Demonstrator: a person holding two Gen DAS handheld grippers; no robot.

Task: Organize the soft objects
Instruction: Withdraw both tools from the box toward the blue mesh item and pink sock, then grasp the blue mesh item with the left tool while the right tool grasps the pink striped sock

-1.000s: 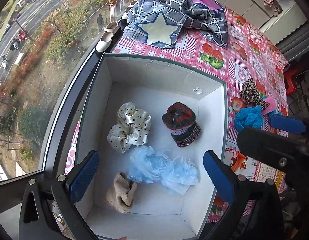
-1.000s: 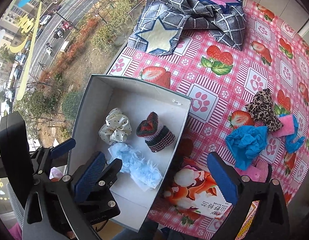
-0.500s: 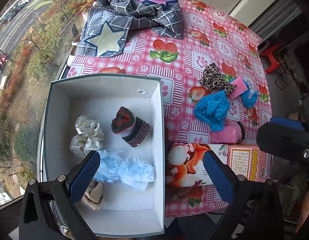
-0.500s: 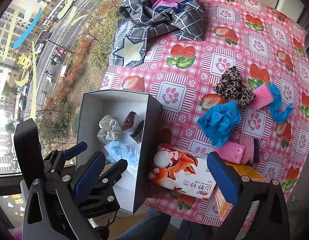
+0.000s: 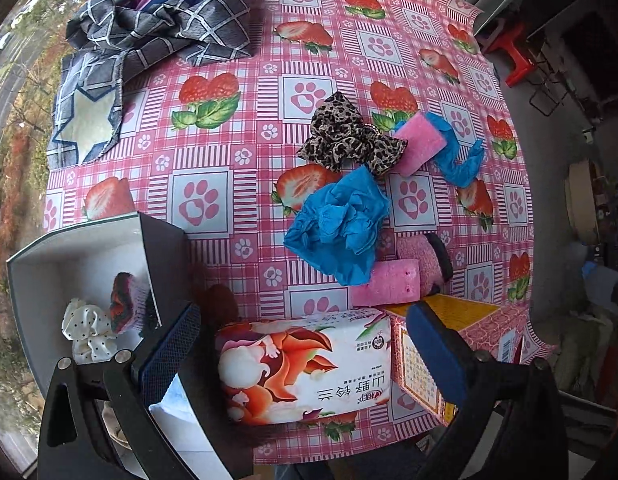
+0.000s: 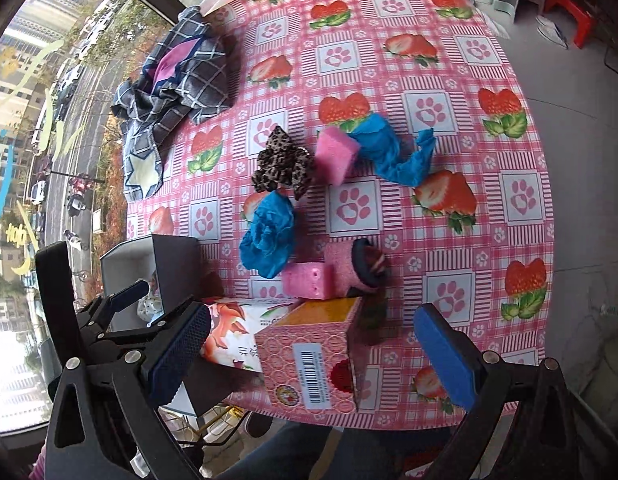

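The storage box (image 5: 167,252) stands at the table's near left edge, holding a white dotted scrunchie (image 5: 87,330) and a red knitted roll (image 5: 125,296). Loose on the pink tablecloth lie a leopard scrunchie (image 5: 345,136), a crumpled blue cloth (image 5: 337,224), two pink sponges (image 5: 423,142) (image 5: 387,282), a blue rag (image 5: 457,156) and a pink fuzzy roll (image 5: 425,258). My left gripper (image 5: 305,354) is open above the tissue pack (image 5: 305,364). My right gripper (image 6: 313,354) is open over the pink carton (image 6: 313,356), holding nothing.
A checked grey cloth with a star patch (image 5: 149,40) is heaped at the far left. The table sits against a window with a street far below. A red stool (image 5: 513,56) stands on the floor at the right. A person's legs (image 6: 293,452) show under the near edge.
Both grippers have swung right and pulled back from over the box to the tissue pack and carton. More of the table and its loose items now shows. Both stay open.
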